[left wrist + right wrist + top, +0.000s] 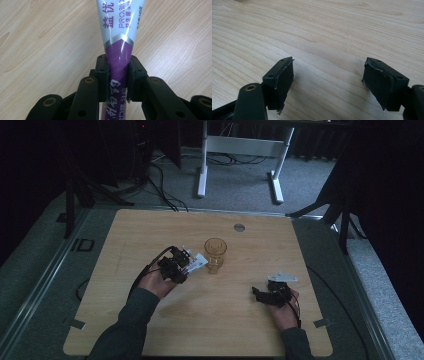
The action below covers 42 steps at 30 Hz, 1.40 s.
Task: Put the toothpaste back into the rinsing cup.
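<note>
A white and purple tube (118, 32) with printed lettering is pinched at its purple flat end by my left gripper (117, 72), whose jaws are shut on it. In the high view the tube (198, 262) sticks out of the left gripper (186, 265) toward an amber glass (215, 254) that stands upright just to its right, near the table's middle. My right gripper (328, 77) is open with nothing between its pads (284, 80), low over bare wood. From above, the right gripper (257, 293) sits at the table's front right, apart from the glass.
The light wooden table (150, 225) has a round grommet (239, 227) near its far edge. Beyond the table stand a white desk frame (240, 150), dark tripod legs and cables on grey carpet. Both forearms come in from the table's near edge.
</note>
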### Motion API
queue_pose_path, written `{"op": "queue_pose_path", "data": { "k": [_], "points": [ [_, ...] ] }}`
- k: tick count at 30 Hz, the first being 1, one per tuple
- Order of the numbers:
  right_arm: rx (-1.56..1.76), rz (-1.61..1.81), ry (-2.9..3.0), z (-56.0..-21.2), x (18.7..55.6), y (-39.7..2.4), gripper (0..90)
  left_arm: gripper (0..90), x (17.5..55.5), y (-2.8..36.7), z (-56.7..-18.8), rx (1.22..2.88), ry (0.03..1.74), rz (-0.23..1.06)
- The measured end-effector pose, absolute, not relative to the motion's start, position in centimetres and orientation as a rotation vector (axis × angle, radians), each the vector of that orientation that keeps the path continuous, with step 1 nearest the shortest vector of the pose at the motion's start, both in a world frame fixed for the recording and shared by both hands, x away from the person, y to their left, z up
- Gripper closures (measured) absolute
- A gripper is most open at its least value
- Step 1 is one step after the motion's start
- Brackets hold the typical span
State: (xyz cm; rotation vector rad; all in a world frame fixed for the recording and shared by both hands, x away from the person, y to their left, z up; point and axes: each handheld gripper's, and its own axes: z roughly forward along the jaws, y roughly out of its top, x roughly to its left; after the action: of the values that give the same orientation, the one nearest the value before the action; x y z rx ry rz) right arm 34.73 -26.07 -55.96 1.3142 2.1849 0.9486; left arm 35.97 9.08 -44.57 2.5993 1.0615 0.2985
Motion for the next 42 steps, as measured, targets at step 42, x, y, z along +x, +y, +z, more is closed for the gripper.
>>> {"op": "queue_pose_path", "data": {
  "k": [42],
  "points": [
    [1.315, 0.949, 2.184, -56.0, 34.7, -26.1, 24.1, 74.2, 36.9, 9.3, -43.4, 2.440, 1.086, 0.359]
  ]
}}
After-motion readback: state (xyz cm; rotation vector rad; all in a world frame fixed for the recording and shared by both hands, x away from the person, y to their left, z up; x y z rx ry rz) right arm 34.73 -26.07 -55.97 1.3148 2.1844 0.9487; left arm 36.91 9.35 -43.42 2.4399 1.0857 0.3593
